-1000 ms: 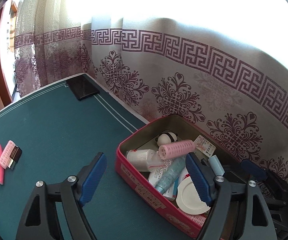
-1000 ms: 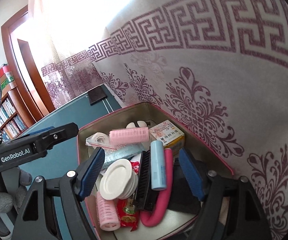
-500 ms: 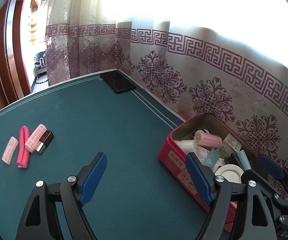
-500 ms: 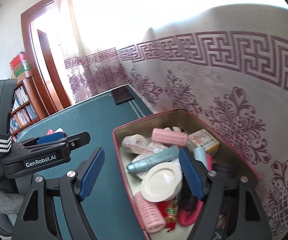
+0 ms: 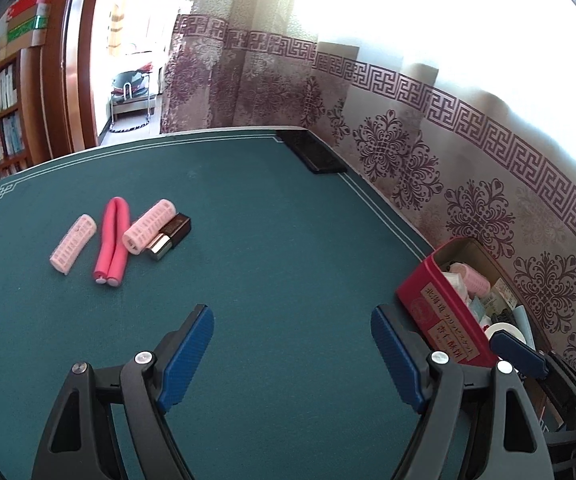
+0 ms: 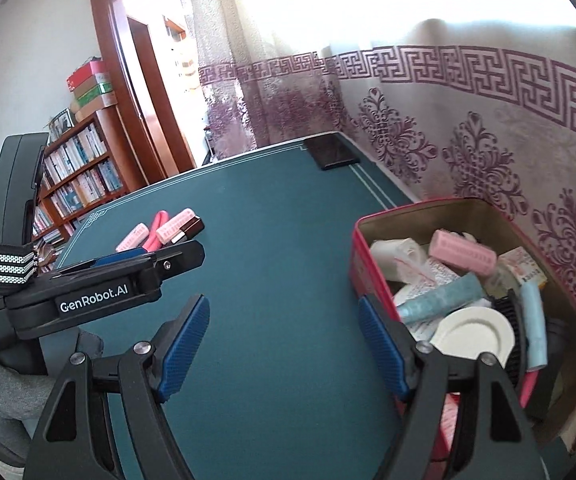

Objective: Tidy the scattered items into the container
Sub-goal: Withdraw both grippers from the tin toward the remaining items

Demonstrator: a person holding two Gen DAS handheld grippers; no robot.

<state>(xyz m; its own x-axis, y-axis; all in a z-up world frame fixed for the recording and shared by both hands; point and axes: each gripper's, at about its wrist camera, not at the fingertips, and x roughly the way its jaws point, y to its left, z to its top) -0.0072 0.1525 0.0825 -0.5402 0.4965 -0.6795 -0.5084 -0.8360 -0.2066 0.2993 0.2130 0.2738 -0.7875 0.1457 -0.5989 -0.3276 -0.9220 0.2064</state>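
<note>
A teal felt table (image 5: 288, 260) stands against a patterned curtain (image 5: 468, 152), with a bookshelf (image 6: 79, 176) and a doorway at the far left. A dark flat object (image 5: 316, 154), possibly a phone, lies at the far table corner.

Left gripper (image 5: 292, 352): jaws wide apart, nothing between the pads, bare felt below. Right gripper (image 6: 283, 344): jaws equally wide, holding nothing; its right finger stands just beside the near wall of the red tin (image 6: 362, 276).

Scattered items lie grouped well ahead and left of the left gripper:
- pale pink roller (image 5: 73, 244), leftmost, apart from the rest;
- folded pink foam rod (image 5: 111, 246), in the middle;
- second pink roller (image 5: 149, 226), touching the rod;
- brown lipstick tube (image 5: 169, 236), touching that roller's right side.

The tin sits at the table's right edge by the curtain, right of both grippers. It holds a pink roller (image 6: 462, 254), a white lid (image 6: 474, 332), a teal tube (image 6: 440, 300) and other items.
</note>
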